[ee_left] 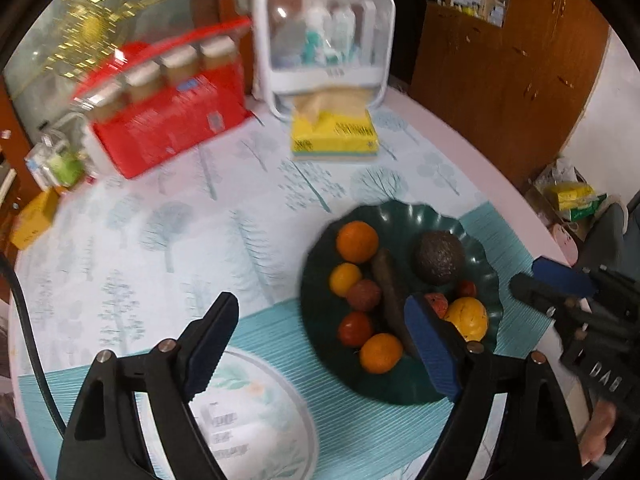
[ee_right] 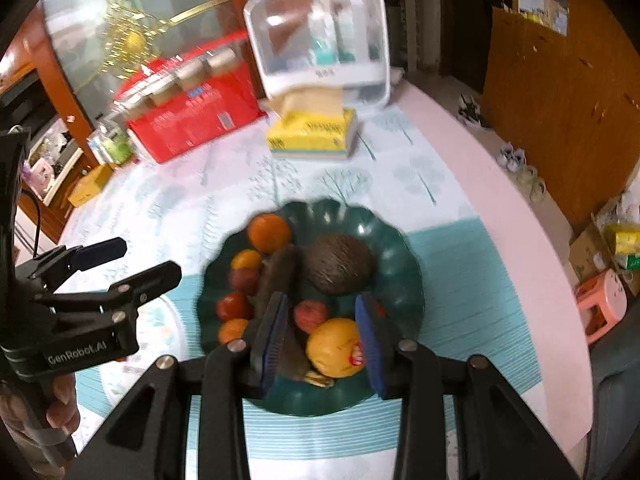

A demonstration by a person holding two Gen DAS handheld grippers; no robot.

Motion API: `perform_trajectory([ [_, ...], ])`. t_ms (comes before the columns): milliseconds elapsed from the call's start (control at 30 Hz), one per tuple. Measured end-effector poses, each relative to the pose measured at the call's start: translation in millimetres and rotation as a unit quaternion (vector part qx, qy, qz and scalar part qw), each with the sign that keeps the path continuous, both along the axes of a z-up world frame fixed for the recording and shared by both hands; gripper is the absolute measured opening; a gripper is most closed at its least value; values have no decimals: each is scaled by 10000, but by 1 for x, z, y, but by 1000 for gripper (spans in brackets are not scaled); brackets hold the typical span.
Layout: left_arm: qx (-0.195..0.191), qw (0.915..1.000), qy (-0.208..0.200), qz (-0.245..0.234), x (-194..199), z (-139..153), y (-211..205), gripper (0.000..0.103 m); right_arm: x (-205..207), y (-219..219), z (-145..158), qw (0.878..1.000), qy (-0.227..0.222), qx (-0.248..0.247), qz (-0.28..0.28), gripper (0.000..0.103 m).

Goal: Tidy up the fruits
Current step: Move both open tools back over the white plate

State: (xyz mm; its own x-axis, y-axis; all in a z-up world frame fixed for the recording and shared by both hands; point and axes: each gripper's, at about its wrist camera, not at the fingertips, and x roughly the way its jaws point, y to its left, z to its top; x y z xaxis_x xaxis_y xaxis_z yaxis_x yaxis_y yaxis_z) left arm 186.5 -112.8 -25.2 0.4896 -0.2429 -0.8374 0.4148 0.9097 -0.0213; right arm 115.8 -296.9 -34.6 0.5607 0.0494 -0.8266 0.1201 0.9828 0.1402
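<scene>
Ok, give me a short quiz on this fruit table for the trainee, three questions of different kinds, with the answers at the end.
1. True or false: the left tongs are holding an orange.
2. Which item sits on the table beyond the green plate? A: yellow tissue pack. B: kettle. C: cutting board.
3. In a word, what colour is the stickered fruit on the plate?

Key: 1 false, they are open and empty. 2 A. 3 yellow.
</scene>
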Motion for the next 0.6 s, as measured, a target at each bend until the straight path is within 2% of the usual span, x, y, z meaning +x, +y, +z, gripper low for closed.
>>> perform_trajectory([
  [167,23,9981,-543,287,-19,48,52,91,-6,30,48,9985,-423,-120,324,37],
  [300,10,9933,-965,634,-36,77,106,99,-6,67,76,9947,-720,-211,706,49],
  [467,98,9865,-1214,1098,-51,85,163,101,-2,120,89,9870,-958,-286,1262,54],
  [600,160,9803,-1233,1532,-62,71,201,101,7,164,73,9814,-869,-290,1690,54],
])
